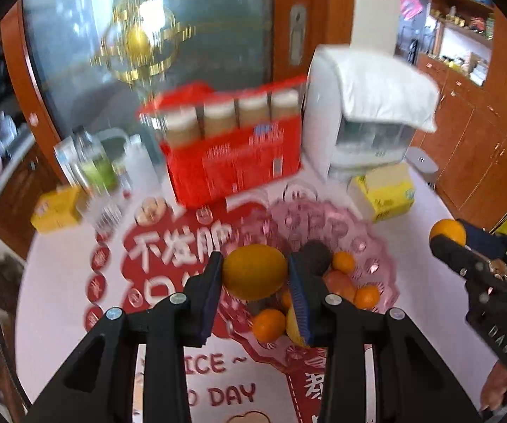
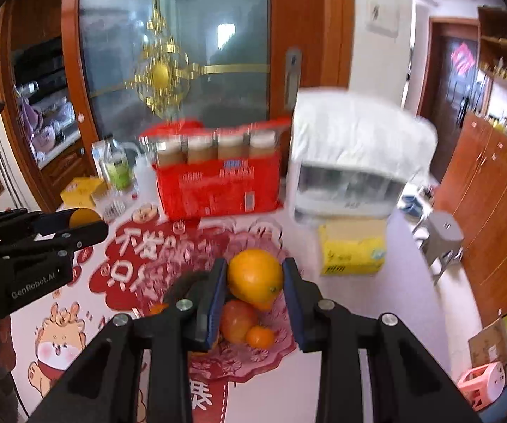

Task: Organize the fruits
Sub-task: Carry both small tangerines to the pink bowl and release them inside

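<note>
The left claw [image 1: 255, 292] fills the near foreground of its own view, its blue-padded fingers [image 1: 212, 296] pinching a large yellow-orange fruit [image 1: 255, 271] on both sides; below and beyond it sits the pink glass bowl [image 1: 376, 246], which holds several small oranges [image 1: 269, 324], a reddish fruit and one dark fruit; the right claw [image 2: 255, 296] likewise grips its own big orange [image 2: 255, 278] between its pads, held over the same bowl [image 2: 278, 338], where a red-orange fruit [image 2: 237, 320] and a small orange [image 2: 260, 336] show beneath it; each claw appears at the edge of the other's view with its fruit in its tip; the bowl rests on a white bench [image 1: 429, 317] covered with a red printed mat [image 1: 168, 246], and behind it stand a red pack of bottles [image 1: 232, 144], a white appliance with a cloth on top [image 1: 366, 112] and a yellow box [image 1: 387, 194]; both views are blurred. The step in hand looks like carrying two fruits to the bowl at once; the next move probably calls for lowering each in turn into a free gap, spreading the fingers only once the fruit is low, so that it neither rolls off the pile nor knocks the small oranges over the rim.
</note>
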`<state>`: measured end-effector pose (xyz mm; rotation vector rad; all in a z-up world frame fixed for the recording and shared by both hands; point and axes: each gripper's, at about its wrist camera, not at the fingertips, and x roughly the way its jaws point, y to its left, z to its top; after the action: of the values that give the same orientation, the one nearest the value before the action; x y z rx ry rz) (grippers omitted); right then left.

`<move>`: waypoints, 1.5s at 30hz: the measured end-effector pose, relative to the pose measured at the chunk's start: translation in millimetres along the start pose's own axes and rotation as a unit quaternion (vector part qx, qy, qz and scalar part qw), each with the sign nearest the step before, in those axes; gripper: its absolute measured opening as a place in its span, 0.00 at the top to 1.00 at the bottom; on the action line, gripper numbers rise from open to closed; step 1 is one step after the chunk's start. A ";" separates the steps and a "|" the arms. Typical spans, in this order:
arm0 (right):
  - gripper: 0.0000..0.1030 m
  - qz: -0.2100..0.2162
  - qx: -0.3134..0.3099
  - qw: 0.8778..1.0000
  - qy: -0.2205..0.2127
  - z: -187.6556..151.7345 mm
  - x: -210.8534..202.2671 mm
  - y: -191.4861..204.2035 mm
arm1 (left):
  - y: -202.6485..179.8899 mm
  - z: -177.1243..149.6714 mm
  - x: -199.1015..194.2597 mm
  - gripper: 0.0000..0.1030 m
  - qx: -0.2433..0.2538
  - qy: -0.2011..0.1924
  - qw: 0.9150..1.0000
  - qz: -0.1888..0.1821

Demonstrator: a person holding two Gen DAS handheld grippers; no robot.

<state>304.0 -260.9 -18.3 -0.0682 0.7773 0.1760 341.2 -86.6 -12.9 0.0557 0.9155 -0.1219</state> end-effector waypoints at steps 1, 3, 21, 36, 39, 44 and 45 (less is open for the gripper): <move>0.69 -0.001 -0.003 1.000 0.014 -5.7 15.8 0.6 | -0.4 -3.8 10.8 0.66 -0.003 0.011 1.000 -0.001; 0.69 0.002 -0.006 0.999 0.033 -13.0 36.9 0.5 | -1.5 -10.7 35.4 0.66 -0.009 0.037 0.999 -0.002; 0.62 0.008 0.001 0.993 0.115 -39.6 147.8 -2.3 | -8.3 -19.3 124.5 0.18 0.009 0.082 0.997 0.011; 0.45 0.026 0.023 0.996 0.082 -32.0 128.9 -2.1 | 1.5 -13.1 93.2 0.15 -0.003 0.049 0.998 0.025; 0.45 0.027 0.021 0.996 0.078 -31.7 122.2 -0.8 | 2.6 -15.2 84.4 0.15 -0.007 0.045 0.999 0.025; 0.45 0.028 0.021 0.997 0.071 -29.2 107.8 2.4 | 3.7 -20.1 64.8 0.14 -0.005 0.035 0.999 0.029; 0.45 0.027 0.020 0.997 0.069 -28.3 103.0 3.9 | 3.6 -20.9 60.9 0.14 -0.005 0.033 0.999 0.030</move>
<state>355.7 -246.9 -110.8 -0.0211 0.9201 0.2091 361.9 -85.8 -73.9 0.0785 0.9798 -0.0605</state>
